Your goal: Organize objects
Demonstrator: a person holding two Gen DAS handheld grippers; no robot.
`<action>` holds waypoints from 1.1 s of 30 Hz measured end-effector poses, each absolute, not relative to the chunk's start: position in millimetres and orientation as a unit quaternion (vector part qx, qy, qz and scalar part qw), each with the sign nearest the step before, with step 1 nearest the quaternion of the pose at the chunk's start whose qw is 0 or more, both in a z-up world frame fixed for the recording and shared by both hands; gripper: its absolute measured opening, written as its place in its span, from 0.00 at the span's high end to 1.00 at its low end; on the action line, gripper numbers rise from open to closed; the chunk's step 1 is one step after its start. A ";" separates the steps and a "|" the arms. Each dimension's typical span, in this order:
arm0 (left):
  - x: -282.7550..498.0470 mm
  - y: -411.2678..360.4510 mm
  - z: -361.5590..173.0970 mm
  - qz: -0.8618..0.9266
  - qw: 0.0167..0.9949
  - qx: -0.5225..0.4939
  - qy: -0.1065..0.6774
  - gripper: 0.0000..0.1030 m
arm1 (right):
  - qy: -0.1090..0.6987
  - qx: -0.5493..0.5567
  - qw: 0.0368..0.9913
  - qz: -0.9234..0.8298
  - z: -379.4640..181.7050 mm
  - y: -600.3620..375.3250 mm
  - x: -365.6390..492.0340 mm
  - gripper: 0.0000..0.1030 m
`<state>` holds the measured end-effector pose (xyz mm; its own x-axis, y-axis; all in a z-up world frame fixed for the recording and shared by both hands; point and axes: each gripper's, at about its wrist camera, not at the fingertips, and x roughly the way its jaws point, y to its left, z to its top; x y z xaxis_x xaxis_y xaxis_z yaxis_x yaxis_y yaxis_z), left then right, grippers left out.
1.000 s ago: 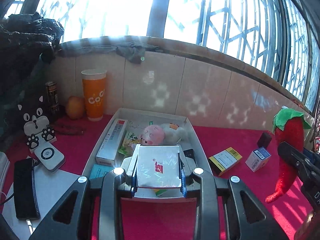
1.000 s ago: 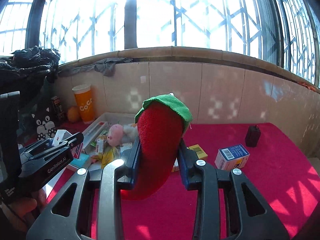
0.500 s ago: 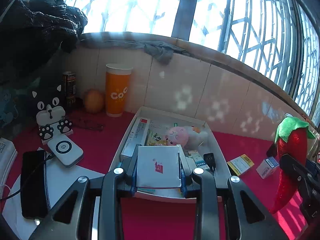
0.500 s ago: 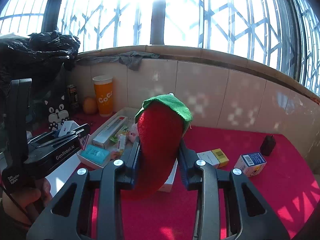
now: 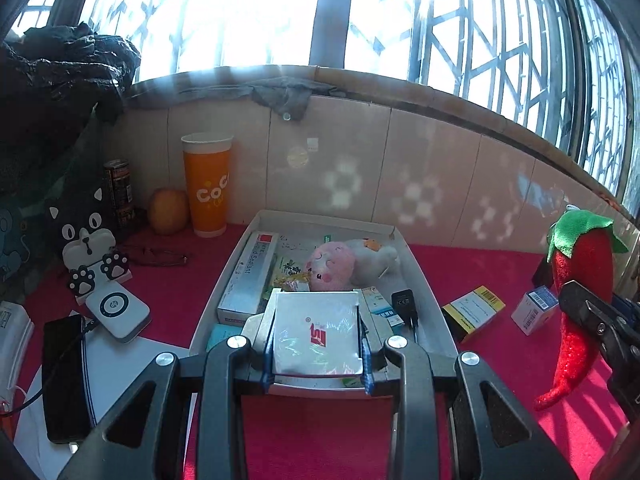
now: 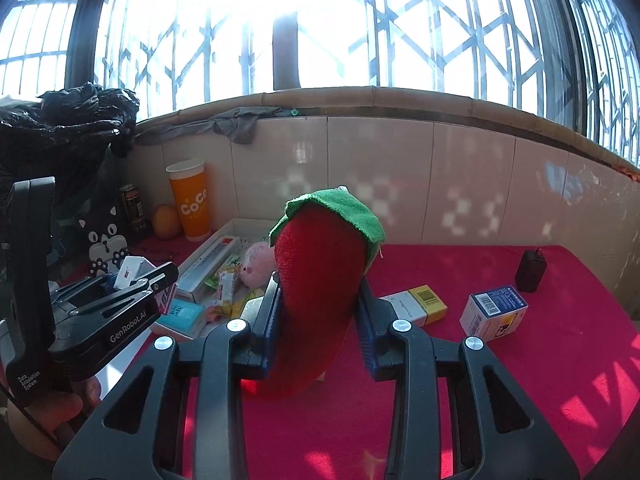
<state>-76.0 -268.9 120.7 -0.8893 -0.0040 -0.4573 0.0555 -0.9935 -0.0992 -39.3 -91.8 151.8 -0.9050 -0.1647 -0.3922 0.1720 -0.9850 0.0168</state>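
Note:
My left gripper is shut on a white packet with a red logo and holds it over the near end of the white tray. The tray holds a long sealant box, a pink plush, a white plush, snack packets and a black charger. My right gripper is shut on a red plush chili with a green cap, held above the red cloth right of the tray. The chili also shows in the left wrist view.
A yellow-and-white box, a blue-and-white box and a black adapter lie on the red cloth at right. An orange cup, an orange fruit, a can, a cat phone stand, a white power bank and a black phone stand left of the tray.
Both grippers have drifted slightly, still holding the white packet and the chili. The left view has shifted so the tray sits more to the centre right; nothing was released.

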 end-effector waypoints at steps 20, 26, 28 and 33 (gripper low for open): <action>-81.6 -224.7 129.4 -0.971 -0.008 0.240 0.000 0.70 | -0.049 0.206 0.075 -0.974 142.4 -50.2 -45.3 0.68; -89.7 -225.0 138.8 -0.970 -0.006 0.242 -0.003 0.70 | -0.060 0.203 0.071 -0.975 148.2 -41.7 -51.4 0.68; -92.3 -224.2 145.8 -0.971 -0.005 0.238 -0.009 0.70 | -0.063 0.205 0.075 -0.974 152.1 -40.9 -55.3 0.68; -96.1 -227.4 164.5 -0.974 -0.003 0.226 -0.012 0.70 | -0.061 0.197 0.087 -0.975 168.2 -44.1 -63.8 0.68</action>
